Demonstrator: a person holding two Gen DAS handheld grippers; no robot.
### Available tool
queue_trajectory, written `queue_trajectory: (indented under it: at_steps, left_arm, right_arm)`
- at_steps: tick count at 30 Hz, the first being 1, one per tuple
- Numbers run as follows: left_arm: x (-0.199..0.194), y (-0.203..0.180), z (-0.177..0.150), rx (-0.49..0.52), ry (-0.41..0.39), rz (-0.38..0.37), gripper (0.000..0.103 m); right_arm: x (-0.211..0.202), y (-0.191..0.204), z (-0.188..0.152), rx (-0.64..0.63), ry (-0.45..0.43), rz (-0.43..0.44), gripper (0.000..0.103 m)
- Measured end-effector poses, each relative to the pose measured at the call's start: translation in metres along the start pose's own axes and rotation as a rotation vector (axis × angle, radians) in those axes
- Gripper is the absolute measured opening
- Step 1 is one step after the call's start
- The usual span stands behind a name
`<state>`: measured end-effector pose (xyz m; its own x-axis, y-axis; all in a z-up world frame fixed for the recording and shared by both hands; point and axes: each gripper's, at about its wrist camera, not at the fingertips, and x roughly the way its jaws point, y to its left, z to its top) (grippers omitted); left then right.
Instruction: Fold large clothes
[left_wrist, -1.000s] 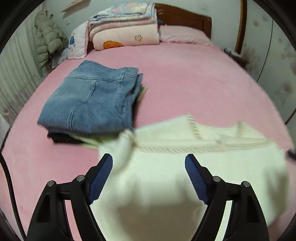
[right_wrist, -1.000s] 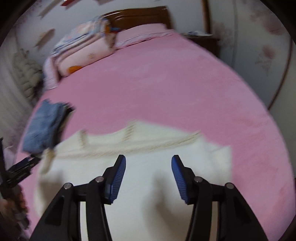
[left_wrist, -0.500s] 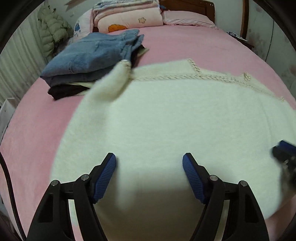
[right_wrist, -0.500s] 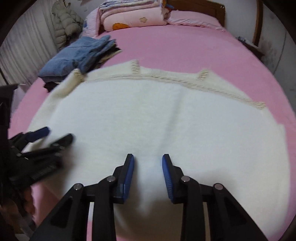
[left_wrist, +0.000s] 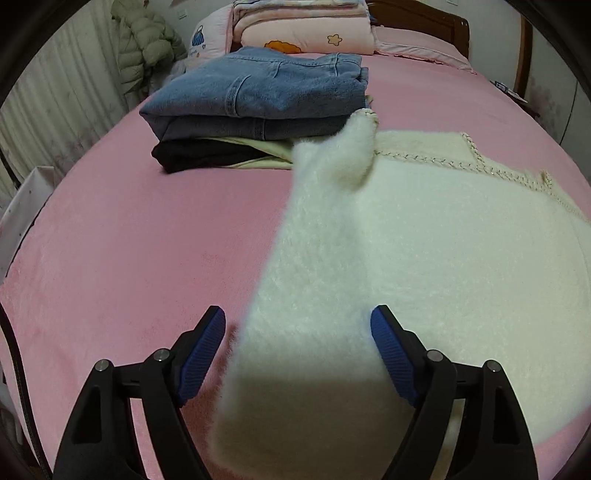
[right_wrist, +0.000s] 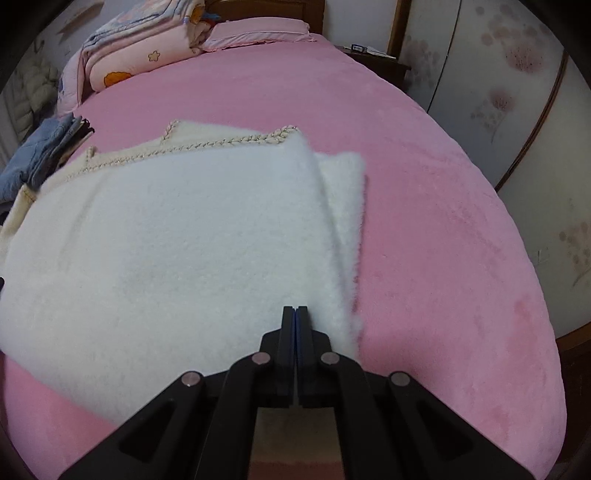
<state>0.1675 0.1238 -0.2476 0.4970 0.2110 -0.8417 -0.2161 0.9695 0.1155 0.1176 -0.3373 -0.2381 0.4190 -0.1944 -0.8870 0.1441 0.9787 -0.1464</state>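
1. Count: one white fluffy sweater (left_wrist: 424, 258), one stack of folded clothes (left_wrist: 258, 110) (blue jeans on top, dark and pale garments under), one pile of folded quilts (left_wrist: 303, 26) by the headboard, one puffer jacket (left_wrist: 144, 48) hanging at the wall, all on or around one pink bed (left_wrist: 129, 240).
2. Sweater lies flat mid-bed, braided cream trim along the far edge. One sleeve points toward the clothes stack, cuff touching the jeans.
3. Left gripper (left_wrist: 298, 347): jaws wide and opening. The sweater's left edge runs between the pads; neither pad presses on it.
4. Right gripper (right_wrist: 295, 314): jaws fully together, tips over the sweater's near right edge, just beside the doubled-up side fold. Can't tell if any fabric is pinched; none visible between the pads.
5. Sweater fills the left half of the right wrist view; bare pink bed to the right of the claw.
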Motion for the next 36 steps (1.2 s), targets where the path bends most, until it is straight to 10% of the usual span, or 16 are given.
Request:
queue_trajectory:
  at_steps: [15,20,27,36]
  left_arm:
    - [-0.032,0.004,0.025,-0.066,0.129,-0.042,0.08]
    - [-0.086,0.006,0.051,-0.075,0.124,-0.098,0.082]
    - [-0.155,0.005,0.077,-0.066,0.121,-0.196,0.092]
    - [-0.22,0.006,0.093,-0.045,0.076,-0.298,0.099]
  right_arm:
    - [-0.019,0.012,0.025,0.083,0.099,-0.059,0.001]
    - [-0.071,0.015,0.04,0.17,0.096,-0.015,0.002]
    - [-0.15,0.031,0.053,0.22,0.033,0.041,0.033]
    - [-0.236,0.072,0.071,0.182,-0.071,0.144,0.034]
